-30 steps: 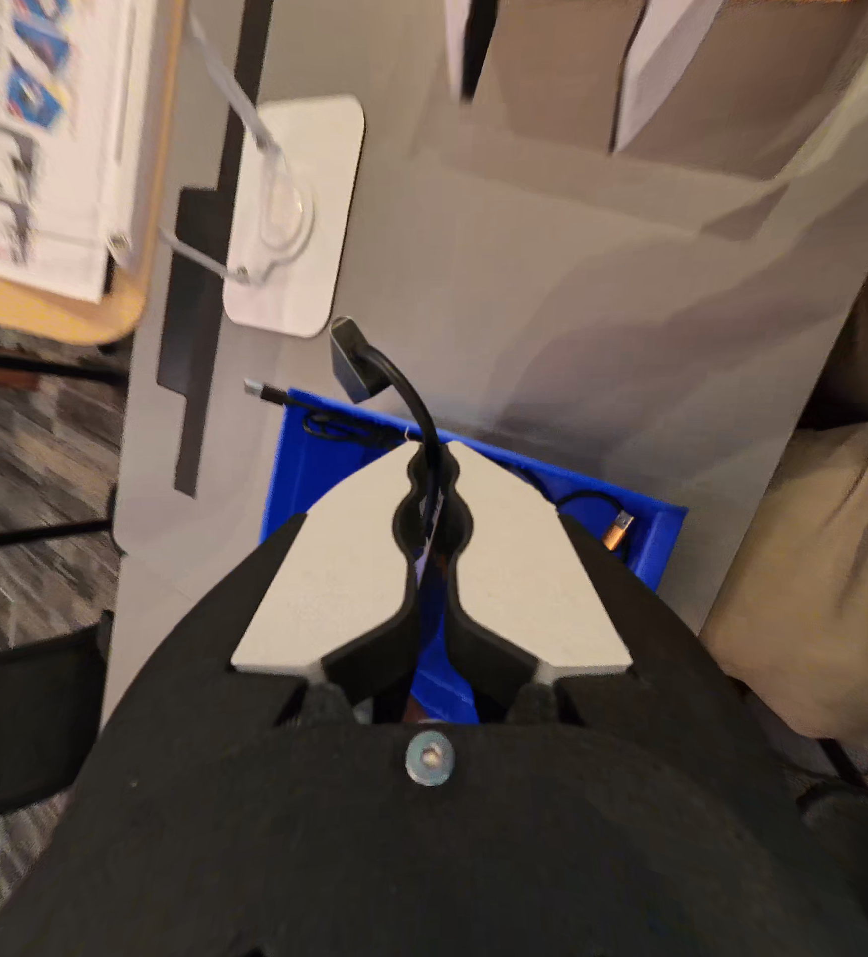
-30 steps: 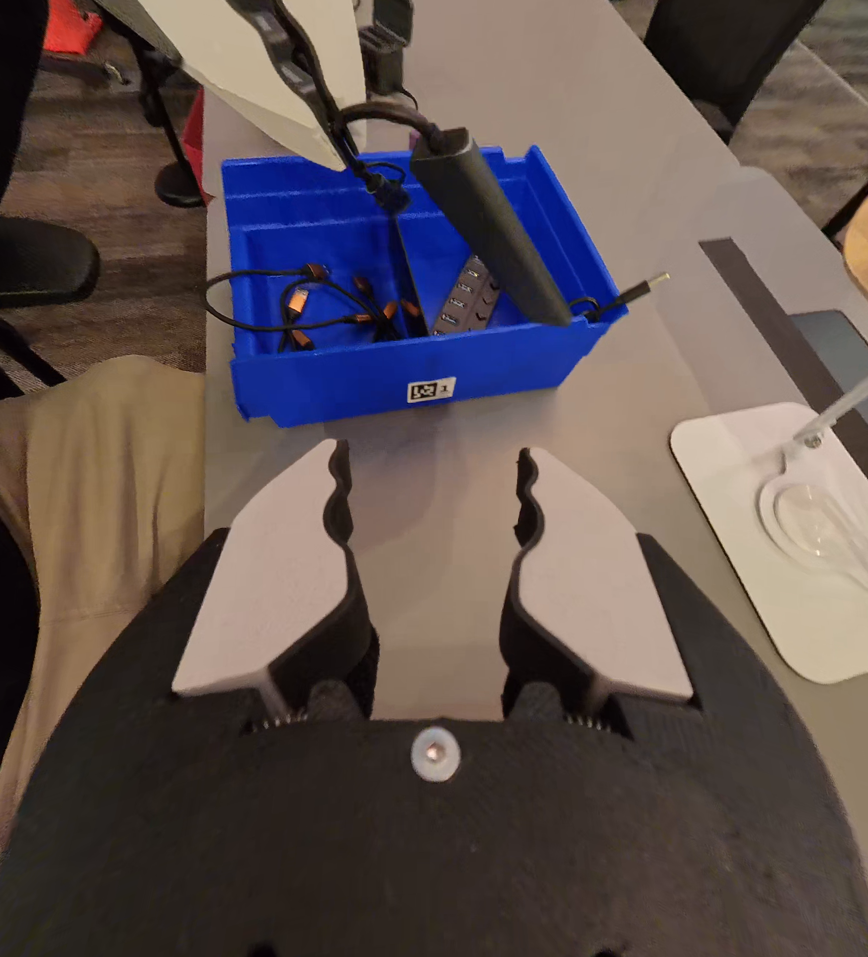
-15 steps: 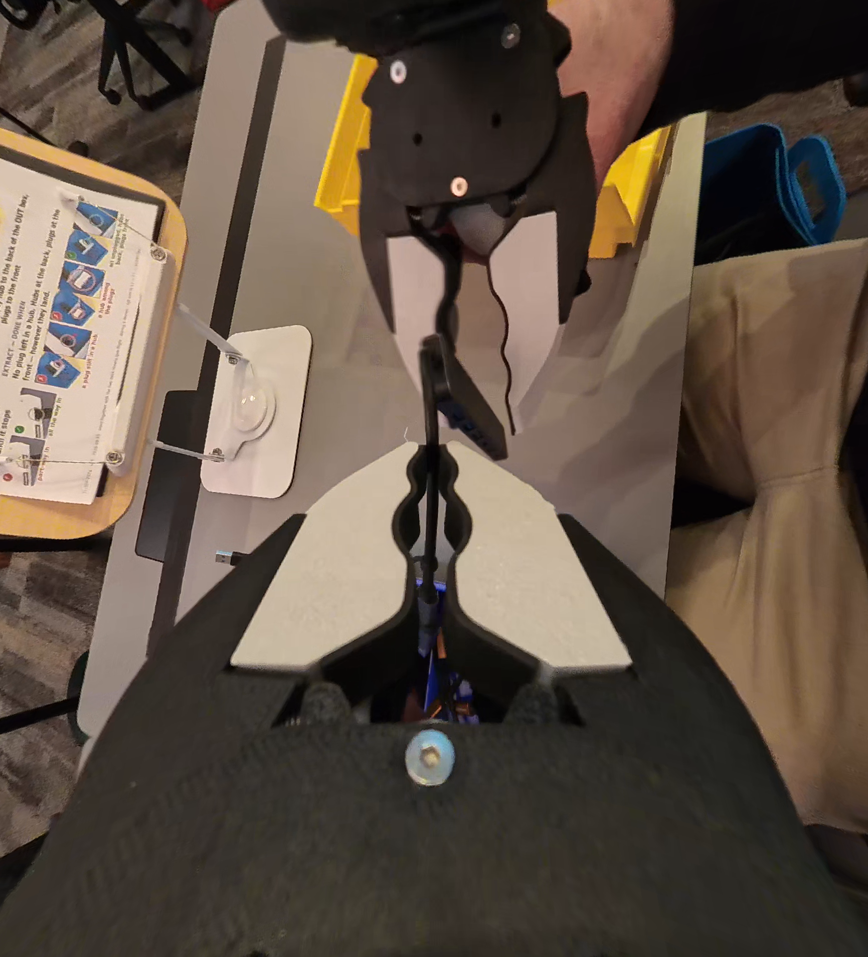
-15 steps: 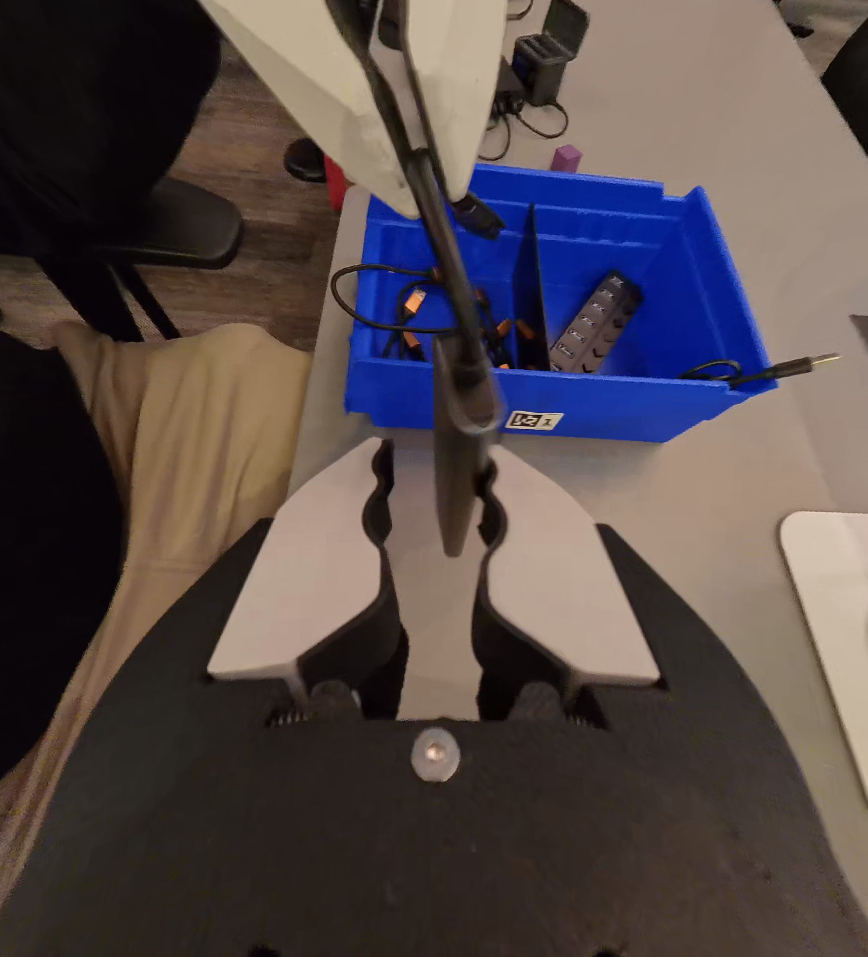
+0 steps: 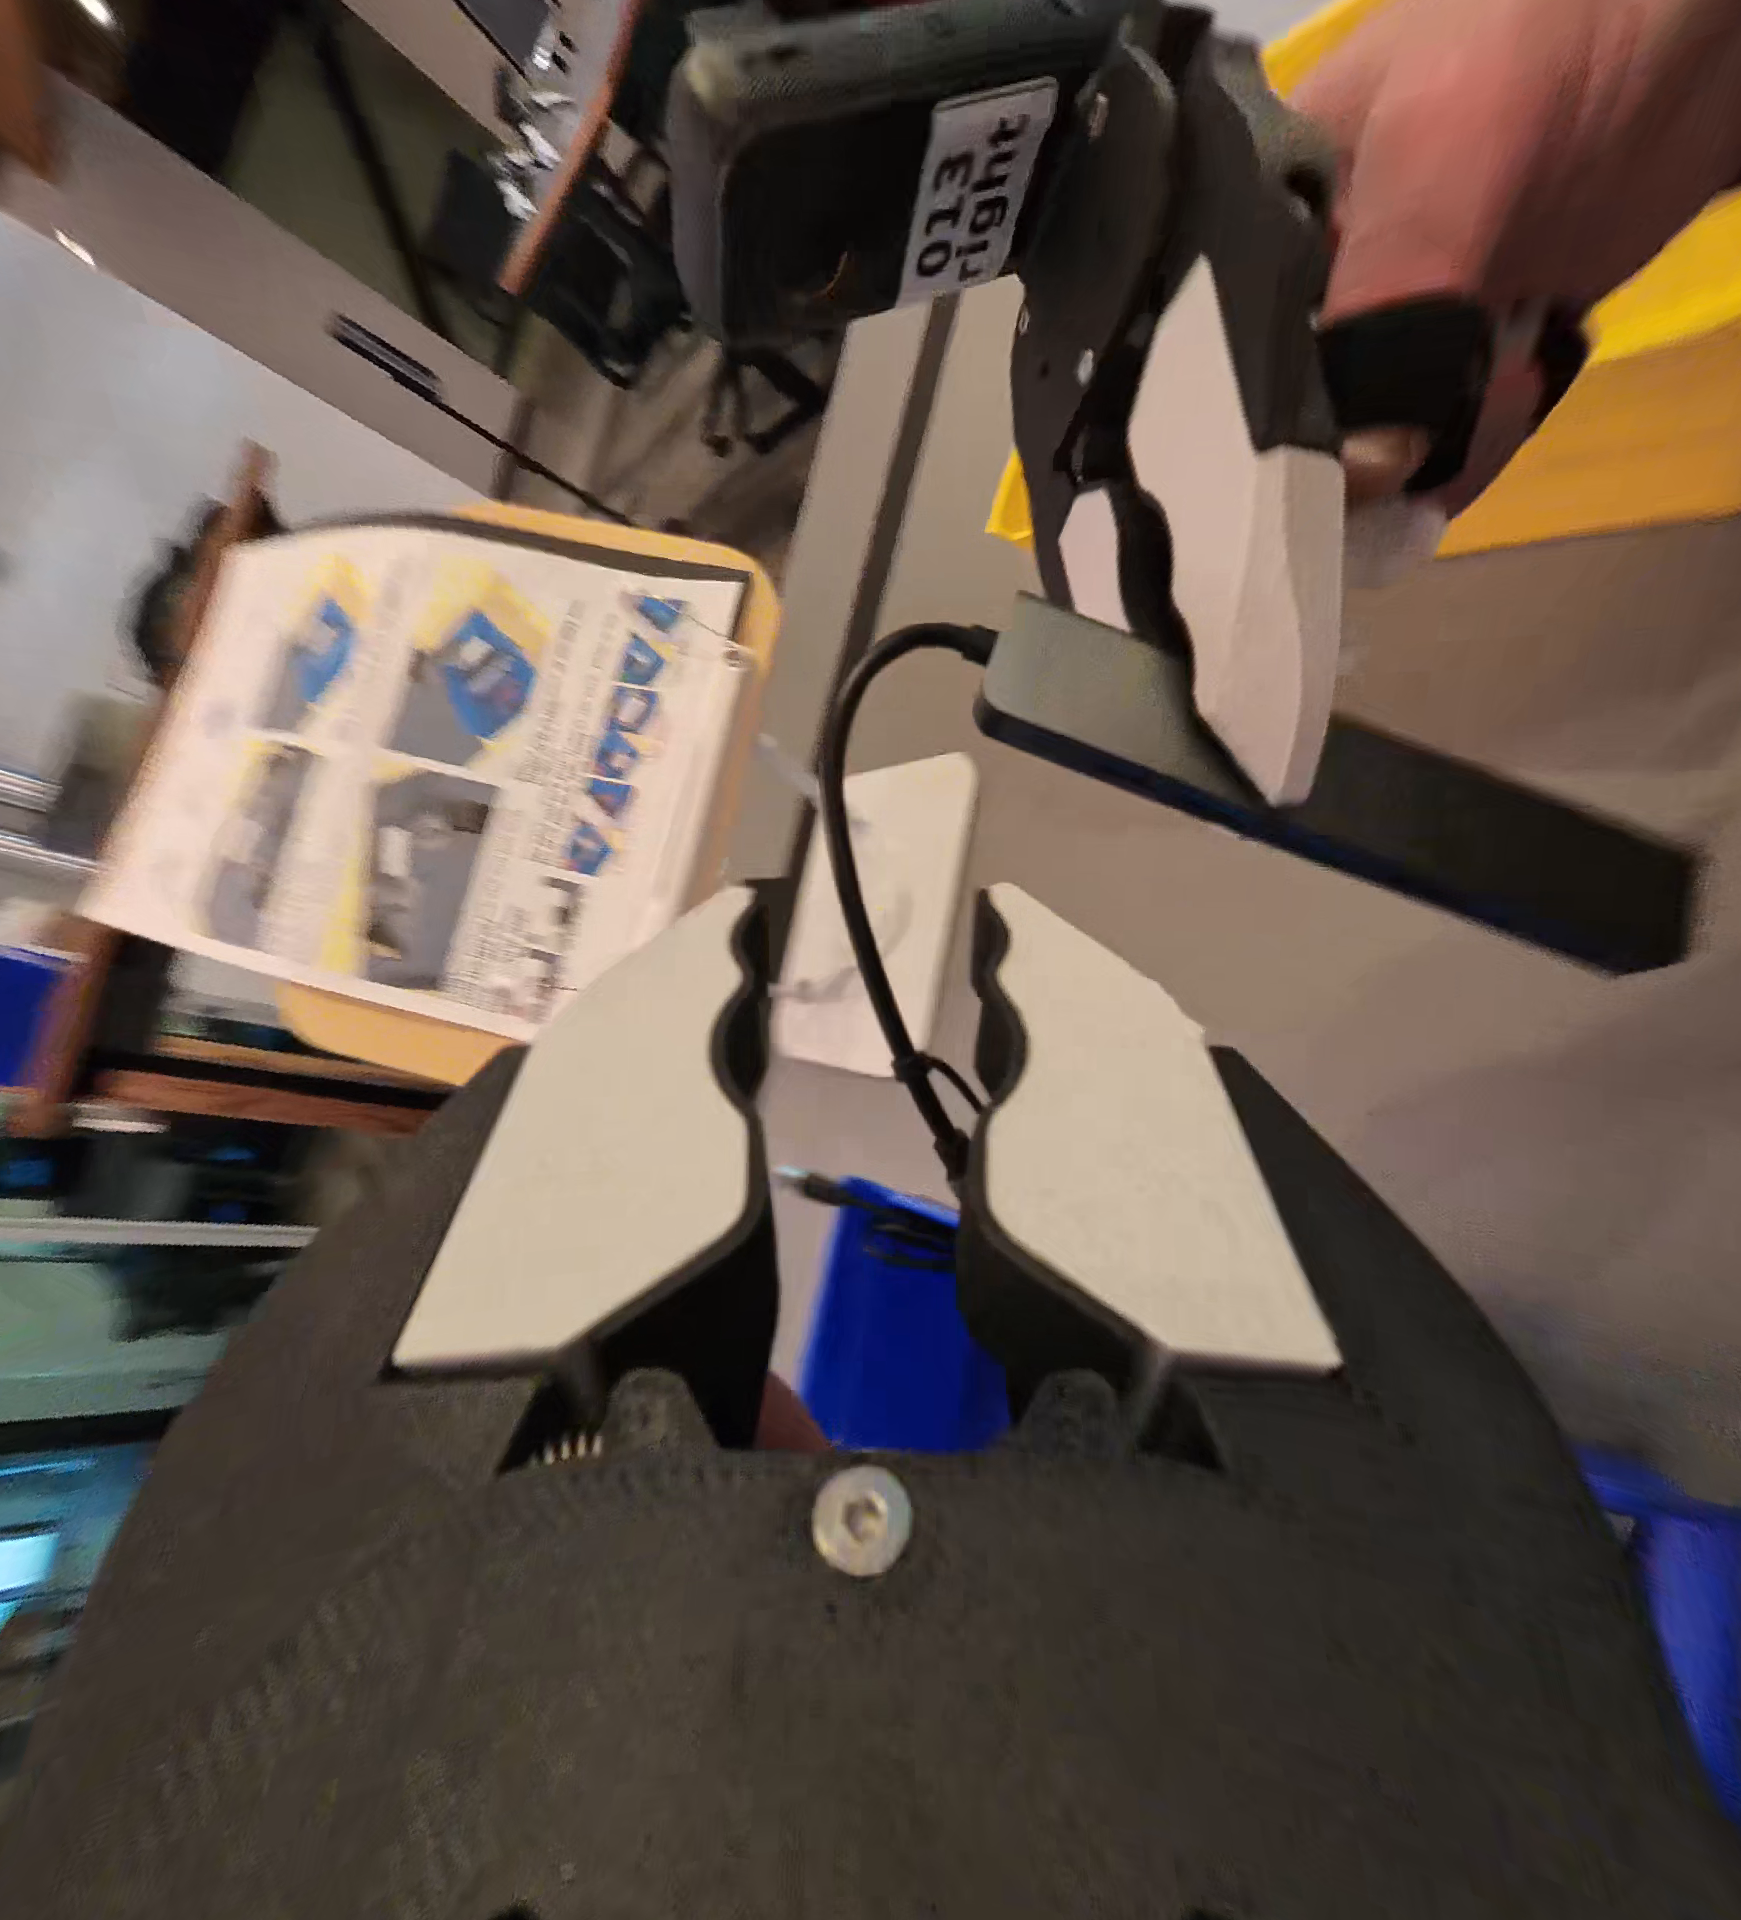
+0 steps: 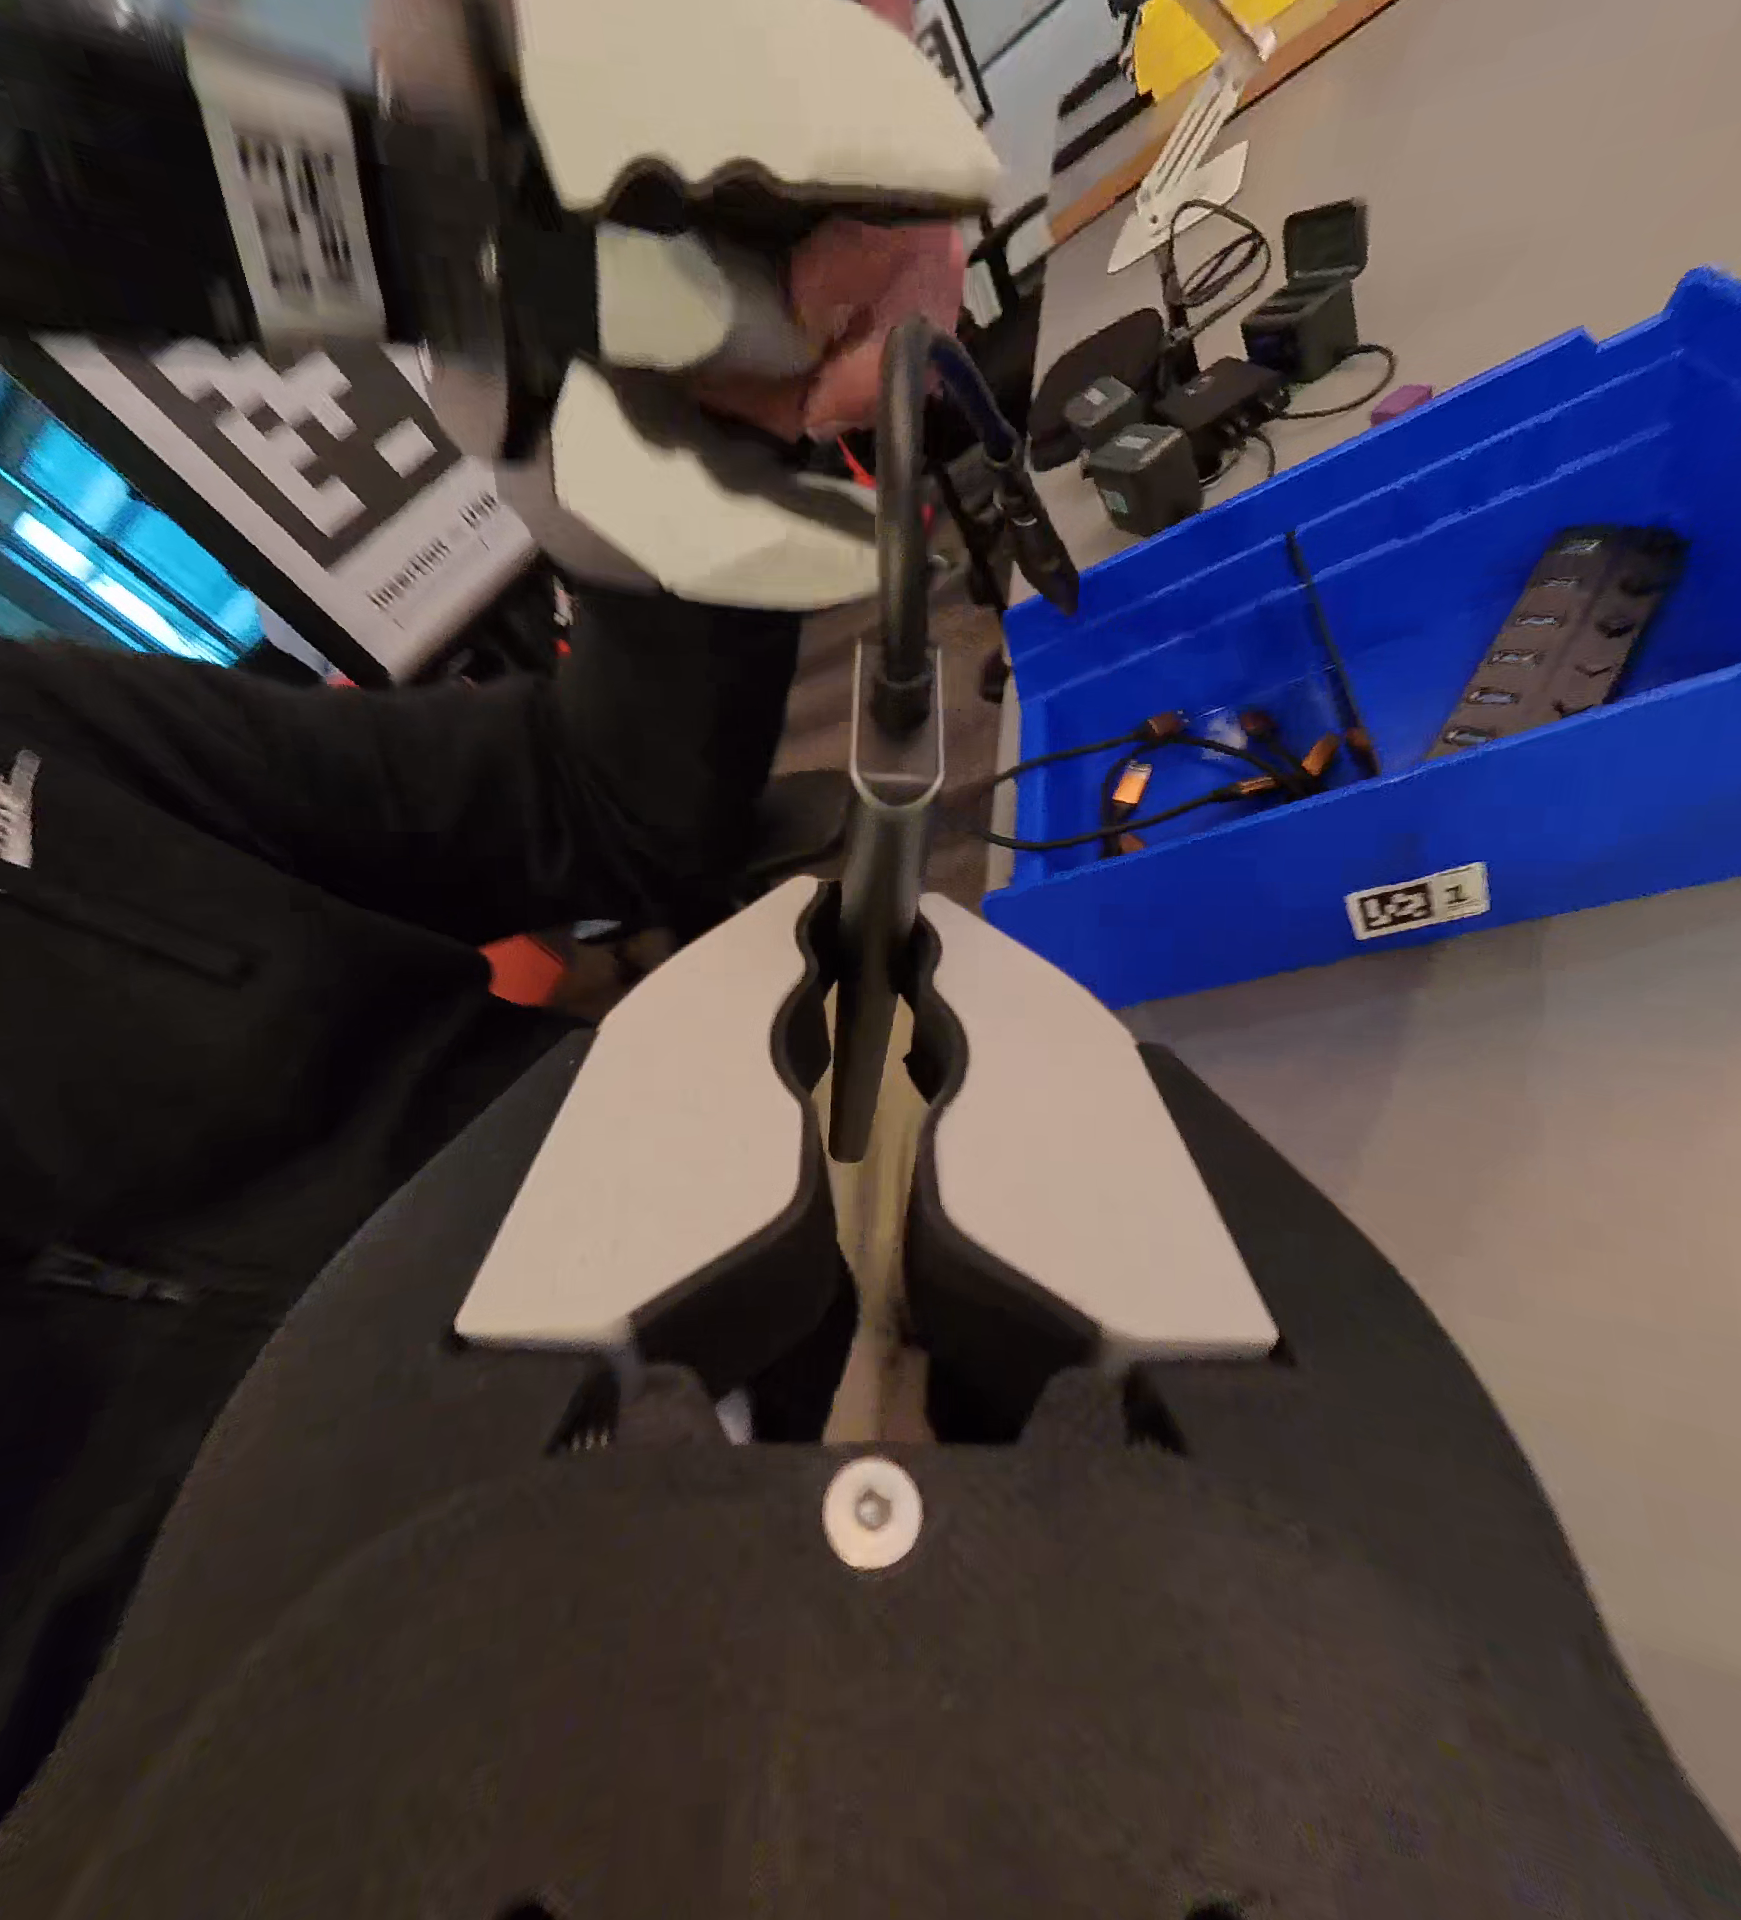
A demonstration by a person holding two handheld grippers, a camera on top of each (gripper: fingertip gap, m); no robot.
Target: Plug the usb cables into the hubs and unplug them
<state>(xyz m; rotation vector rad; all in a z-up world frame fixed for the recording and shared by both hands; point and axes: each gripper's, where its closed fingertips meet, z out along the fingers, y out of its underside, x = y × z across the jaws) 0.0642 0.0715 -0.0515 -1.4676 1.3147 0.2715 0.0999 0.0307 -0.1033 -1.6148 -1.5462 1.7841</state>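
Observation:
My right gripper is shut on a slim dark grey USB hub, which it holds in the air edge-on. The hub's black cable curves up from its far end. In the left wrist view the same hub sits crosswise in the right gripper. My left gripper is open, and the hub's cable runs loosely between its fingers, touching the right one. The left gripper shows blurred above the hub. A second hub and orange-tipped cables lie in the blue bin.
A yellow bin stands behind the right gripper. A printed sheet on a wooden board and a white pad lie to the left. Black chargers and cables sit behind the blue bin. A black sleeve fills the left side.
My right gripper has shut on the hub. My left gripper has opened and let go of the hub's cable. Both grippers have tilted, and the views are motion-blurred.

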